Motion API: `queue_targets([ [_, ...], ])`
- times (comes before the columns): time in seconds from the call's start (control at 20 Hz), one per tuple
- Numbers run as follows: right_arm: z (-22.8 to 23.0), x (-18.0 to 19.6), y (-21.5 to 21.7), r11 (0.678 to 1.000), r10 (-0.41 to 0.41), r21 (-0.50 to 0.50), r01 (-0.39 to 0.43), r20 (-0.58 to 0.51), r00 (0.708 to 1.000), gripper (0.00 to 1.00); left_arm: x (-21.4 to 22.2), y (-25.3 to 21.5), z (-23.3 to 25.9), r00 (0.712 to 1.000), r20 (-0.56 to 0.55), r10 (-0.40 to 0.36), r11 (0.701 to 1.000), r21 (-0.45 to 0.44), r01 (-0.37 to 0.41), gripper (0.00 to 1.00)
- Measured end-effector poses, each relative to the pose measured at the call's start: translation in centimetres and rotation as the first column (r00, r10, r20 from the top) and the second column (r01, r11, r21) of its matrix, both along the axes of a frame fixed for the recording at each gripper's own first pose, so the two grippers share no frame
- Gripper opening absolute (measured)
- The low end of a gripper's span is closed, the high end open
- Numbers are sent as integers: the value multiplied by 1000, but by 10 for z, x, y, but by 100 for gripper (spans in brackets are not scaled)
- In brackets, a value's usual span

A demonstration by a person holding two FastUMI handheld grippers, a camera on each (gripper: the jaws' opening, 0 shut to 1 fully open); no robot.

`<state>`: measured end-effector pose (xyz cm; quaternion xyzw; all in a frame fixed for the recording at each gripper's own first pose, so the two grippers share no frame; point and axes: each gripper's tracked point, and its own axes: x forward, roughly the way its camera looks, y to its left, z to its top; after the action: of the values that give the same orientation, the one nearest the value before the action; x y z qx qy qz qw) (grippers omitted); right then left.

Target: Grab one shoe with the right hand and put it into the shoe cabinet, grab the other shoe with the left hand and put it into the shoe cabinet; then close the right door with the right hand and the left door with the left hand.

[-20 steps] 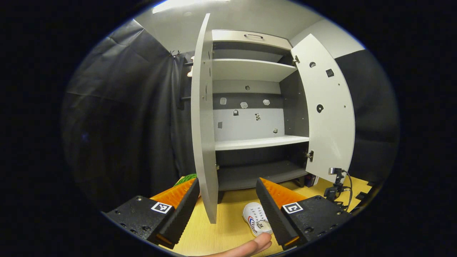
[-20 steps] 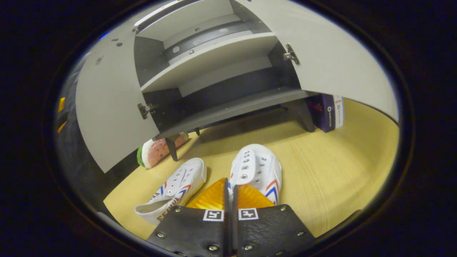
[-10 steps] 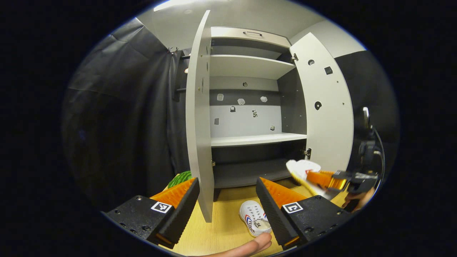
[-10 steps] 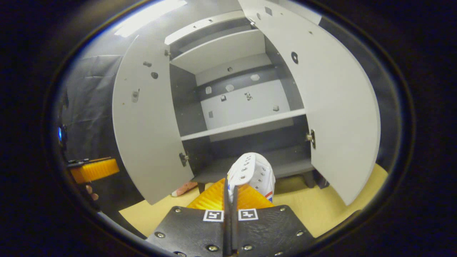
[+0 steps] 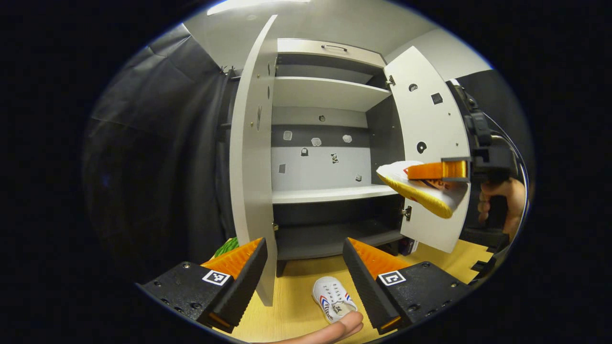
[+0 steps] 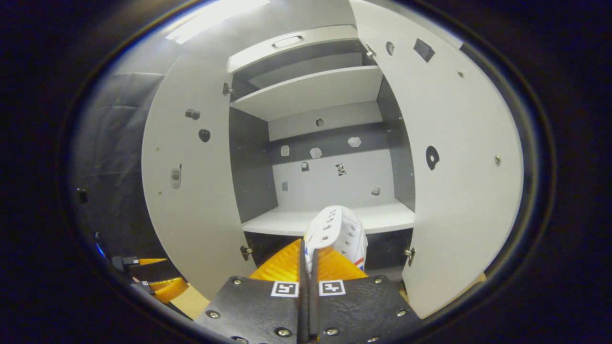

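The shoe cabinet [image 5: 330,193] stands with both doors open, its left door [image 5: 251,167] edge-on and its right door [image 5: 430,143] swung wide. One white shoe [image 5: 332,298] lies on the wooden table between the fingers of my left gripper [image 5: 303,244], which is open and above it. In the right gripper view, my right gripper [image 6: 308,248] is shut on the other white shoe [image 6: 337,231], toe pointing at the middle shelf [image 6: 330,220]. The left gripper view shows that shoe [image 5: 423,188] held in the air in front of the right door, at middle-shelf height.
A hand [image 5: 502,200] holds the right gripper's handle by the right door. A thumb [image 5: 334,329] shows at the bottom edge. A green striped object [image 5: 224,246] lies behind the left door. A small dark box [image 5: 406,246] stands under the right door.
The right gripper has lifted its shoe off the table up to middle-shelf height in front of the cabinet. The left gripper has barely moved and stays open.
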<state>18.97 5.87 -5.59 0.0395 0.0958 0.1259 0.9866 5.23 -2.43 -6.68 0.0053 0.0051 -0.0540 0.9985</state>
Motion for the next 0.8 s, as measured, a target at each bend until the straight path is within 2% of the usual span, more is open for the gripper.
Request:
queue_targets([
  [0.1, 9, 33, -4, 999, -28, -43, 28, -7, 1000, 1, 12, -3, 10, 1000, 17, 8, 1000, -1, -8, 94],
  [0.3, 13, 101, -18, 990, -80, -114, 77, -21, 997, 1, 32, -14, 28, 999, 34, -13, 1000, -18, 14, 96],
  [0.65, -13, 217, -21, 982, -73, -179, 60, -69, 995, 1, 60, -27, 35, 998, 45, -34, 999, -22, 35, 96],
  [0.8, -34, 253, -25, 975, -83, -212, 63, -87, 993, 1, 69, -30, 26, 999, 22, -35, 999, -20, 36, 96],
])
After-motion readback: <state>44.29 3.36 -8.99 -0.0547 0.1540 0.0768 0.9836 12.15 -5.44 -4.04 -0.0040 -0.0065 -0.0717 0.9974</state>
